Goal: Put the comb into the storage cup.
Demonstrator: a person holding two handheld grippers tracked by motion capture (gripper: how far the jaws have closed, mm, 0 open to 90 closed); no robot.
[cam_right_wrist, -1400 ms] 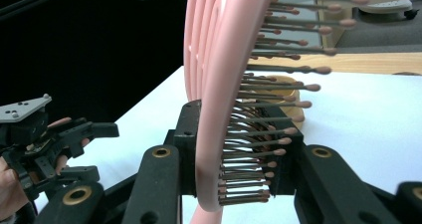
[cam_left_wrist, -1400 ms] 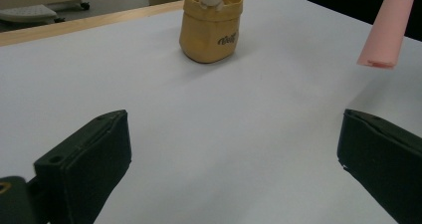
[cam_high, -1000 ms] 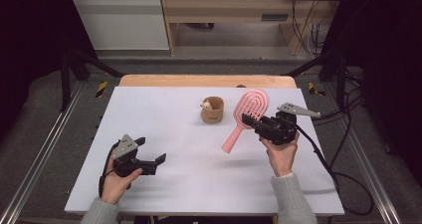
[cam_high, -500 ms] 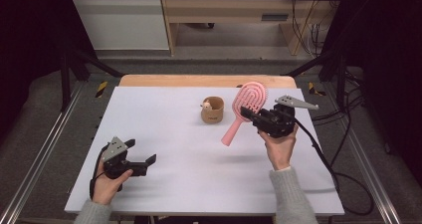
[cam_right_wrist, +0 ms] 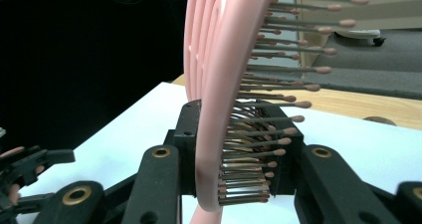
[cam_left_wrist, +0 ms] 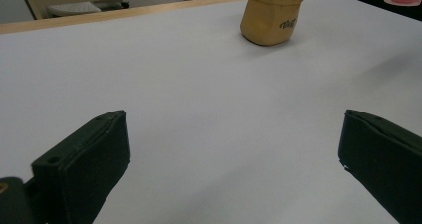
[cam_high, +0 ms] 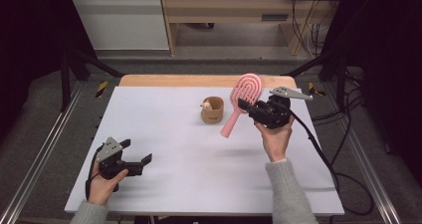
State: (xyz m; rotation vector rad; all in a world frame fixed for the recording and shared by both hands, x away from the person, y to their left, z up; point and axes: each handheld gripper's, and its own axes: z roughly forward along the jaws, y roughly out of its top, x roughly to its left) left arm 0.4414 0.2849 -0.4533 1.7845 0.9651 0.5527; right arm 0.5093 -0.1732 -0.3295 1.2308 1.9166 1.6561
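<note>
Nearest, at the front-left of the white table: left gripper, low over the surface, jaws spread wide with nothing between them. Farther in on the right, lifted clear of the tabletop: right gripper, clamped on the head of a pink hairbrush, bristles pressed against one pad, handle slanting down toward the table centre. Just beside the brush's handle: small tan cup, upright. Beyond that, the table's bare wooden far edge.
</note>
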